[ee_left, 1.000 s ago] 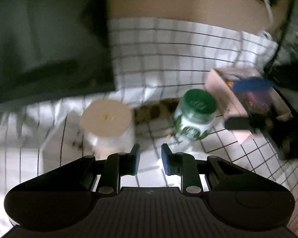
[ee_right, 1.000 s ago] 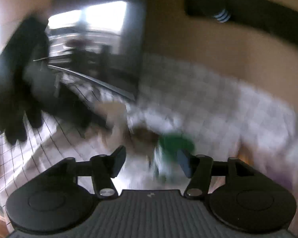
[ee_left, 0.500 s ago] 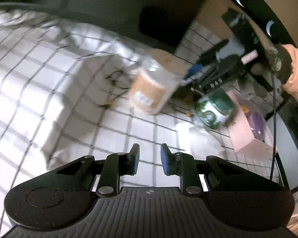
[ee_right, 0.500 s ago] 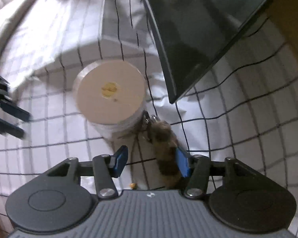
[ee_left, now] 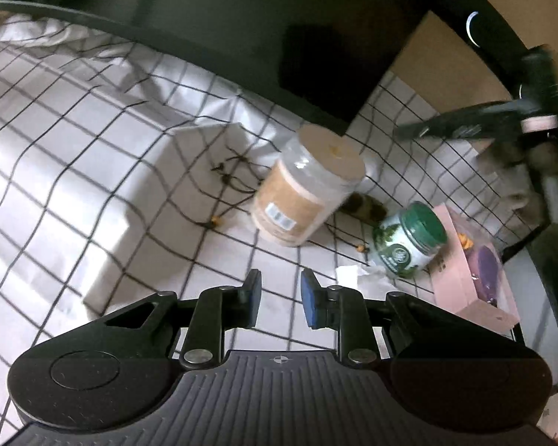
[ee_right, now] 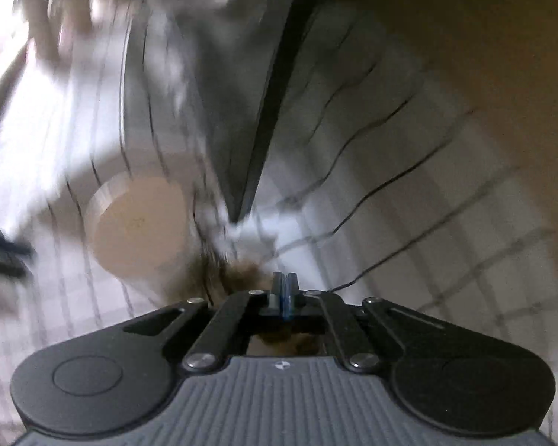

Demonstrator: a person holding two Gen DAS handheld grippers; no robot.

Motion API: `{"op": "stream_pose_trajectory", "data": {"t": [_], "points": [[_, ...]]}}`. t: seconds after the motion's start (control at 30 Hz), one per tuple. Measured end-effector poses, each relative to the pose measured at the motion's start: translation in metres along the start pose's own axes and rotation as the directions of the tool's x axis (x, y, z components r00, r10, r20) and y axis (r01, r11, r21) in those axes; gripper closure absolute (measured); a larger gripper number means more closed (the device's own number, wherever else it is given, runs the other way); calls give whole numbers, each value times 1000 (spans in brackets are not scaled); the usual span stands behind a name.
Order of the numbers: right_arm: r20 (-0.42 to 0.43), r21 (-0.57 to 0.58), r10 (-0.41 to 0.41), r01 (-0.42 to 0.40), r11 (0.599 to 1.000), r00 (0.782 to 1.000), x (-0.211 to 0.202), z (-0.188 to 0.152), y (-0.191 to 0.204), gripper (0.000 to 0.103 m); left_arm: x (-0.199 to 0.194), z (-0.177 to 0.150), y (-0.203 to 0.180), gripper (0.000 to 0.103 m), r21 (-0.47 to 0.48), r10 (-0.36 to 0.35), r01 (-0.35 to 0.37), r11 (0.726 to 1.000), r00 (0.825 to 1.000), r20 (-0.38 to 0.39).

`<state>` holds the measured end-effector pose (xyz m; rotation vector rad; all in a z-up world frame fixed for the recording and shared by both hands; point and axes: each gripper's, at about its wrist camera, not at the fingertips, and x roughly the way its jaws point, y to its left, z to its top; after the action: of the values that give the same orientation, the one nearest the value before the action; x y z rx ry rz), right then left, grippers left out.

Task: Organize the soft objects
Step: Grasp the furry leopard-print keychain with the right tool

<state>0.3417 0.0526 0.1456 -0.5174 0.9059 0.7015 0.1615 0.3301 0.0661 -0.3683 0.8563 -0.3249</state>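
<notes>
The right gripper (ee_right: 285, 290), jaws pressed together, seems to pinch the brown furry toy (ee_right: 241, 275); the left gripper (ee_left: 279, 293) hangs spread, empty; sorting has barely begun.

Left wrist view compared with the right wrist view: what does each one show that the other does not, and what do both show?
Only left wrist: the open left gripper, a green-lidded jar, a pink box and a crumpled tissue.
Only right wrist: the right gripper close up, its jaws just closed, pads together, with nothing visibly between them.
Both: the tan-lidded canister, the brown furry thing beside it, the checked cloth and the dark screen.
</notes>
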Motion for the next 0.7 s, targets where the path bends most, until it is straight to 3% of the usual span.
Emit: {"op": "stream_pose_trajectory", "data": {"t": [0.07,0.13,0.27,0.33,0.47,0.57,0.7], "points": [[88,60,-10,5,998,996,-39,-6,-1,103,-2,3,-10,78,18,-20,20,1000,1000,5],[131,46,0,-6,999,991,-63,-9,1,103,-5,6,-20,78,40,-35,34,999,999,9],[60,75,36,-41,996,998,-59,-7,-7,95,-5,3,-31,78,49,-33,33,998,999,1],[6,109,95,-95,989,995,-38,-7,-12,83,-4,-1,-32,78,52,-26,26,998,1000,-13],[-63,-112,95,-102,988,993,-1,-2,10,80,1,-9,-22,78,24,-9,9,1000,1000,-18],[-144,-296,82,-122,947,986,25,2,29,72,7,-11,-11,78,-20,-15,15,1000,1000,2],[-228,-402,98,-185,897,969,64,10,40,72,20,-10,1,78,-52,-27,27,998,1000,15]]}}
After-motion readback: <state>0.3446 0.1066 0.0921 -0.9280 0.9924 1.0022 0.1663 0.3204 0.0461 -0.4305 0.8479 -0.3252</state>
